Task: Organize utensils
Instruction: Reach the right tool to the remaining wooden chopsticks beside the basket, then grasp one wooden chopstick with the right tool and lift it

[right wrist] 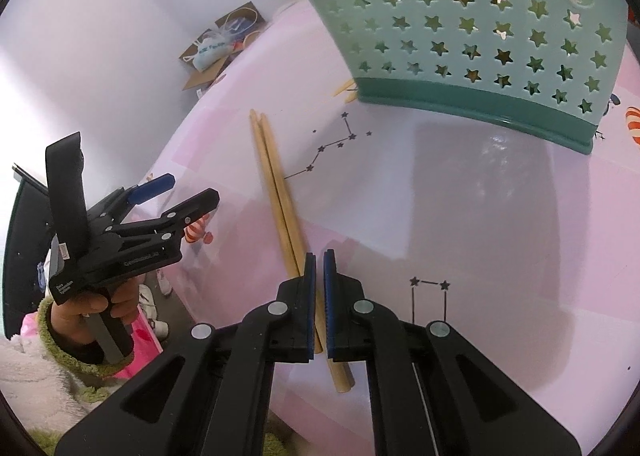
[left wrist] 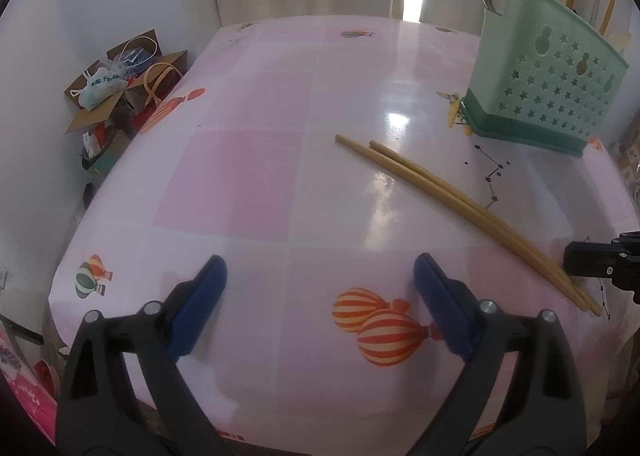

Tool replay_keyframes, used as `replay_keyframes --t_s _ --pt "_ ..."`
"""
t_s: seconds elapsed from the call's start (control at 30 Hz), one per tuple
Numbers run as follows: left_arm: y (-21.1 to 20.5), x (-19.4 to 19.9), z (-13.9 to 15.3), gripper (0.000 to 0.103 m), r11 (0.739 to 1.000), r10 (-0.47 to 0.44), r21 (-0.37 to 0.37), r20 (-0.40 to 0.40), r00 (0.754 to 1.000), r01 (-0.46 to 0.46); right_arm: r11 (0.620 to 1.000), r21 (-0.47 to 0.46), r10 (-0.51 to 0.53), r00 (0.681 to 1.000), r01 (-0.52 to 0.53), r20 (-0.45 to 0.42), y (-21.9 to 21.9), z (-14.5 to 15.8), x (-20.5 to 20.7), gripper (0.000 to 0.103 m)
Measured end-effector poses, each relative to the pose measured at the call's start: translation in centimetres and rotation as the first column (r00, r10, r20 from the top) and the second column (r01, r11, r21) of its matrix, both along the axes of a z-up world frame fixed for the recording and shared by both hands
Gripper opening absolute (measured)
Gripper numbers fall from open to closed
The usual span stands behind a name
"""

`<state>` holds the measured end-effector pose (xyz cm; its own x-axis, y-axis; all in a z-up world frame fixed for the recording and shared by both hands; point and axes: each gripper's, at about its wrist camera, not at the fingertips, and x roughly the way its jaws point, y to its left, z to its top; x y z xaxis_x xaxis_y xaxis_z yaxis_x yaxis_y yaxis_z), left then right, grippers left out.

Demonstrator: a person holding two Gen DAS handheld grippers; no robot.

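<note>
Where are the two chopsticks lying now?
The chopsticks lie side by side on the pink tablecloth, in front of the green holder; their near ends pass between the fingers of the right gripper.

My left tongs hang wide open, angled down; my right tongs are pinched nearly closed, angled down too.

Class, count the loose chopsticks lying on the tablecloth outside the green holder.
2: both chopsticks lie side by side before the green holder, near ends at the right gripper. Others may stand hidden inside the holder.
</note>
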<state>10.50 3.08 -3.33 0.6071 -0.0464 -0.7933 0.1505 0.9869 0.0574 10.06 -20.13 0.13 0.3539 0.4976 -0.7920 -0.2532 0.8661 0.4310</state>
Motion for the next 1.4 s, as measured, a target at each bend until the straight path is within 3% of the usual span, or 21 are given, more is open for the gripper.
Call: replay_keyframes --t_s 0.3,0.47,0.57,0.63,0.73,0.87,0.93,1.0,1.13,1.23,1.4 --pt "0.2 0.1 0.9 0.090 0.993 -0.036 -0.114 0.024 0.999 0.038 0.989 -0.112 -0.092 0.994 0.097 0.052 -1.4 0.6 0.1 0.003" --pt "-0.8 0.2 1.9 0.089 0.981 -0.071 -0.176 0.061 0.996 0.081 0.996 -0.046 -0.069 0.996 0.072 0.061 -1.1 1.1 0.6 0.004" --pt "-1.3 0.5 1.9 0.073 0.976 -0.081 -0.199 0.048 0.996 0.089 0.999 -0.033 -0.012 0.996 0.015 0.085 0.5 1.5 1.4 0.005" --pt "-1.6 1.1 1.7 0.059 0.962 -0.098 -0.253 0.025 0.995 0.101 0.999 -0.051 0.023 0.995 -0.018 0.100 1.7 1.4 2.1 0.006" --pt "-2.0 2.4 1.4 0.047 0.944 -0.106 -0.313 0.005 0.994 0.102 0.998 -0.050 0.043 0.996 -0.039 0.082 2.7 0.8 3.3 0.006" --pt "-2.6 4.4 0.2 0.036 0.948 -0.071 -0.313 -0.045 0.996 0.054 0.998 -0.042 0.052 0.996 -0.049 0.074 3.1 0.6 3.7 0.006" --pt "-2.8 4.6 0.0 0.031 0.958 -0.062 -0.283 -0.027 0.998 0.052 0.998 -0.036 0.048 0.996 -0.045 0.074 3.0 0.7 3.5 0.006" --pt "-3.1 4.6 -0.1 0.029 0.965 -0.066 -0.254 -0.012 0.998 0.060 0.999 -0.025 0.042 0.997 -0.040 0.070 2.8 0.8 3.4 0.006" --pt "-2.8 4.3 -0.2 0.027 0.964 -0.073 -0.255 0.004 0.997 0.072 0.999 -0.010 0.052 0.996 -0.052 0.065 3.0 1.0 3.5 0.015" --pt "-2.4 4.1 -0.2 0.023 0.962 -0.076 -0.262 0.005 0.997 0.075 0.998 -0.021 0.064 0.995 -0.063 0.072 3.7 1.1 4.0 0.015" --pt "-2.0 4.1 -0.5 0.021 0.964 -0.080 -0.252 0.010 0.997 0.080 0.992 -0.103 0.086 0.991 -0.075 0.099 5.0 0.8 4.3 0.015"
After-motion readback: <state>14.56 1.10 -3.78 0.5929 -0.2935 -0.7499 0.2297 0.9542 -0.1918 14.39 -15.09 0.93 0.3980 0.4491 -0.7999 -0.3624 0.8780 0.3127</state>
